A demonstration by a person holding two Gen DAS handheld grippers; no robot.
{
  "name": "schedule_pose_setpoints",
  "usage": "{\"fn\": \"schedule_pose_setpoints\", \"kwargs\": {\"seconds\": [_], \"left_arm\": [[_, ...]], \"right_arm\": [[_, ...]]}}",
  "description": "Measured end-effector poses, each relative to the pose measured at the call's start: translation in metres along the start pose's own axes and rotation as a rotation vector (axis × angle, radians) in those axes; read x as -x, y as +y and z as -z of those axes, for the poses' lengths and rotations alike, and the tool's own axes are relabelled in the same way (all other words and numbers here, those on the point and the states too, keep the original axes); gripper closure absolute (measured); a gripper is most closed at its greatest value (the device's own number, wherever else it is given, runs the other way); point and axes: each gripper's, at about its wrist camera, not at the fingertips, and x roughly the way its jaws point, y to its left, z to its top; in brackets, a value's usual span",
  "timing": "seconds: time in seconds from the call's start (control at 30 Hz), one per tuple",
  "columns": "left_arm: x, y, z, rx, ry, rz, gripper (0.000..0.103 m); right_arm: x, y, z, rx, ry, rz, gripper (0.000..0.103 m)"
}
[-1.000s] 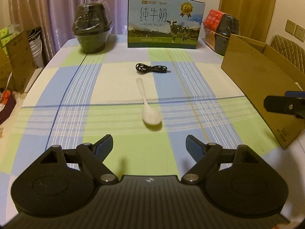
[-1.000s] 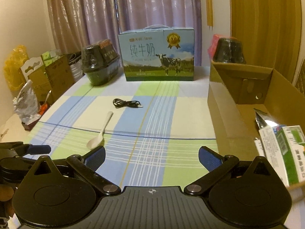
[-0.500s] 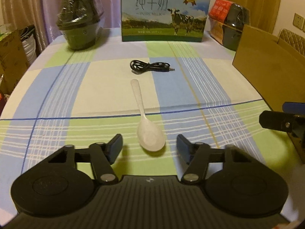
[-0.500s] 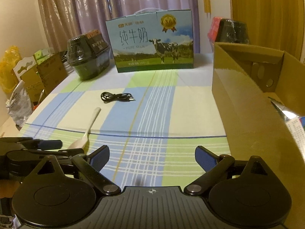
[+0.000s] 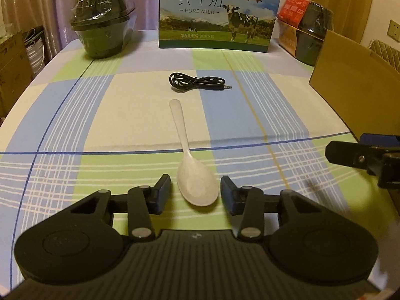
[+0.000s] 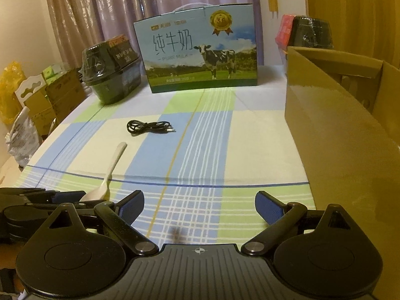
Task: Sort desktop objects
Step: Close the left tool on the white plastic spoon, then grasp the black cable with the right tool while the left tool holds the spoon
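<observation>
Lying on the checked tablecloth (image 5: 120, 115) beside the cardboard box (image 6: 337, 135), the white plastic spoon (image 5: 192, 175) looks light, stiff and slippery. Its bowl sits between the parted fingers of the left gripper (image 5: 196, 190), untouched; the right gripper (image 6: 199, 207) gapes wide, empty. Pinching the bowl's rims seems wisest.

The left gripper (image 5: 195, 192) is open around the bowl of the white spoon (image 5: 192, 165), not touching it. A black cable (image 5: 197, 81) lies beyond the handle on the checked tablecloth (image 5: 75, 115).

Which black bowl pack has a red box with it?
The black bowl pack at the far right, behind the cardboard box. The far-left one has none in the left view.
</observation>
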Motion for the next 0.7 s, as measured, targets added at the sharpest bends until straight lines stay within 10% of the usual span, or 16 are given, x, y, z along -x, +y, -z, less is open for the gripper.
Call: {"fn": "schedule_pose_setpoints", "kwargs": {"seconds": [0.7], "left_arm": [[0.011,0.025,-0.009,-0.02,-0.016,-0.076,0.075]], "right_arm": [[-0.027,0.02,-0.016,0.1,-0.024,-0.036,0.009]]}}
